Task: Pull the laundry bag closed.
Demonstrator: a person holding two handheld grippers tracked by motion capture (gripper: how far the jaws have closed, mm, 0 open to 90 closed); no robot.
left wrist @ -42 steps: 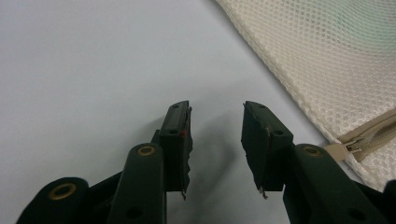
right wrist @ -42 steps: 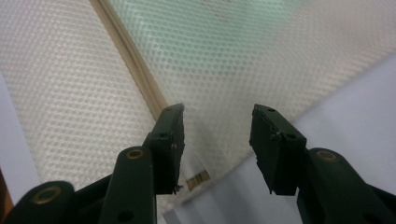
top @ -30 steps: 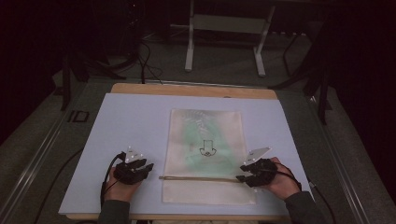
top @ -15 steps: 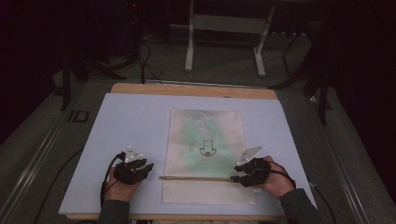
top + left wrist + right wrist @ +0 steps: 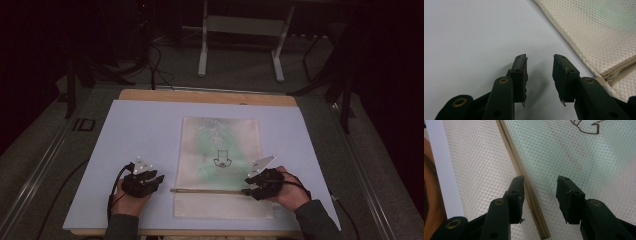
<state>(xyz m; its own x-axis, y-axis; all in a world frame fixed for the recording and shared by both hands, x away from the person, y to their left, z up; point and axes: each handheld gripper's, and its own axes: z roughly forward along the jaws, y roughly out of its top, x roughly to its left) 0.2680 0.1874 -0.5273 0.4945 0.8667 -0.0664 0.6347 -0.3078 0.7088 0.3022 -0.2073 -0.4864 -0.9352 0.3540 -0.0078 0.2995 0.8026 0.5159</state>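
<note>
Right gripper (image 5: 248,186) has edged onto the mesh bag (image 5: 220,150) at the counter's near edge, jaws wide astride its zipper (image 5: 524,182); left gripper (image 5: 159,176) wide, empty, beside the bag; unzipping likely next.

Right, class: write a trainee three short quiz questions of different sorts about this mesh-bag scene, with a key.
1. True or false: the left gripper holds the mesh bag.
2. Over what are the right gripper's jaws open? A) the zip B) a cup C) bare table.
3. What colour shows through the bag?

Key:
1. False: its jaws are open over the pale table sheet, beside the bag.
2. A: the zip.
3. Green.
</note>
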